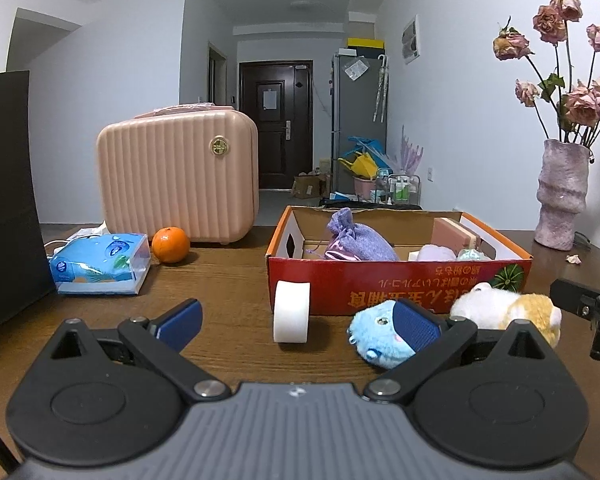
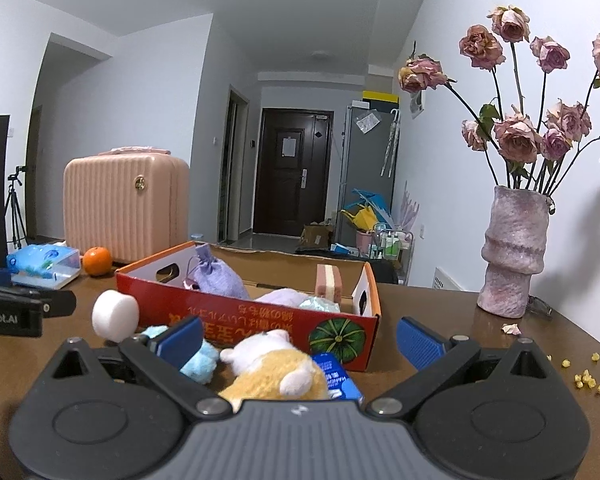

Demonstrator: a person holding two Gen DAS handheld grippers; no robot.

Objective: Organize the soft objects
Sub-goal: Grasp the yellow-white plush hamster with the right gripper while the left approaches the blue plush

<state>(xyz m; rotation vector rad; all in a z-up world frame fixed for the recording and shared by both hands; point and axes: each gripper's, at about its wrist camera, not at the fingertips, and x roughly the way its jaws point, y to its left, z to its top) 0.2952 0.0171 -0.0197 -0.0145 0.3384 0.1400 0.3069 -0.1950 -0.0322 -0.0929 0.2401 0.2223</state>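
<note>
A red cardboard box (image 1: 380,284) (image 2: 260,320) holds a purple drawstring pouch (image 1: 356,240) (image 2: 216,272), a pink sponge (image 1: 456,234) (image 2: 329,280) and other soft items. In front of it lie a white foam roll (image 1: 291,312) (image 2: 114,316), a blue plush (image 1: 376,336) (image 2: 198,362) and a white-and-orange plush (image 1: 508,310) (image 2: 276,364). My left gripper (image 1: 300,326) is open, with the foam roll between its fingers and the blue plush at its right finger. My right gripper (image 2: 300,344) is open over the white-and-orange plush. A small blue packet (image 2: 336,376) lies beside that plush.
On the wooden table (image 1: 220,280) stand a pink case (image 1: 176,176) (image 2: 124,208), an orange (image 1: 171,244) (image 2: 97,261), a blue tissue pack (image 1: 100,264) (image 2: 46,264) and a vase of dried roses (image 1: 560,196) (image 2: 512,252). Yellow crumbs (image 2: 584,376) lie at the right.
</note>
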